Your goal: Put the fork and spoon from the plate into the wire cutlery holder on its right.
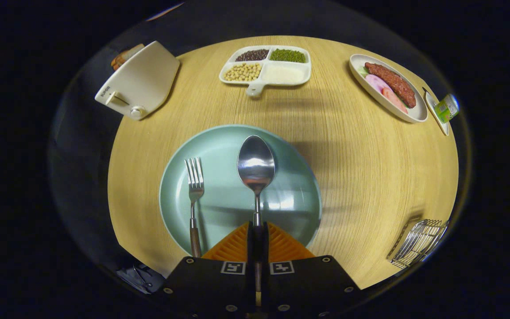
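Observation:
My gripper (257,228) is shut on the spoon (256,166): both fingers press on its handle, and its bowl points forward over the pale green plate (295,199). The spoon seems raised a little above the plate, judging by its shadow. Left of the spoon, the fork (194,190) lies on the plate with its tines pointing away and its brown handle reaching the near rim. The wire cutlery holder (419,243) stands on the wooden table to the right of the plate, level with my fingers.
A white toaster (140,84) sits far left. A divided white dish (266,66) of beans and grains is straight ahead beyond the plate. An oval dish with sausage (388,86) and a small carton (447,107) are far right.

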Demonstrator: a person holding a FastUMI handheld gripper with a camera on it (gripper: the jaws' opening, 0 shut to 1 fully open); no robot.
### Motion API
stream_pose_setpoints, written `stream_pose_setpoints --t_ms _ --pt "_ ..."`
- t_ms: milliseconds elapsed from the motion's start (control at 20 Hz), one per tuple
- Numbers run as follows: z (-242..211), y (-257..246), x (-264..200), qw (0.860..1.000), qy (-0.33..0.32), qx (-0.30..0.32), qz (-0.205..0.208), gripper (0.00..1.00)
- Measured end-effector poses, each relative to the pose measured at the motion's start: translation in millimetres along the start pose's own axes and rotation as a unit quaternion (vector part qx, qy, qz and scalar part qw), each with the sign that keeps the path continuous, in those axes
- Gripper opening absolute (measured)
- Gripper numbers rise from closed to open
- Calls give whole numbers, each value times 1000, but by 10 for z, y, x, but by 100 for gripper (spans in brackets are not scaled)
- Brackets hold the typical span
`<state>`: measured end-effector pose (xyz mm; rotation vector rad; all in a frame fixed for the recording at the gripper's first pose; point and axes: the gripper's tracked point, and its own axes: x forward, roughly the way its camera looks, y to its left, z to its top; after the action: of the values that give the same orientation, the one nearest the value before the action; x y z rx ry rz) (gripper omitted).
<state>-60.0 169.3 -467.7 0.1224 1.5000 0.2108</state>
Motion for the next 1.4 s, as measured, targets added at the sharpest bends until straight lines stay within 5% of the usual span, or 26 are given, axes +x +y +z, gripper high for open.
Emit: stream_pose_setpoints --t_ms 350,800,1400 --pt "61 -284 -762 996 -78 32 -9 5" --pt "-84 -1167 -1624 981 -160 79 -75 5" --pt "-947 -2260 -1657 976 -112 119 -142 6"
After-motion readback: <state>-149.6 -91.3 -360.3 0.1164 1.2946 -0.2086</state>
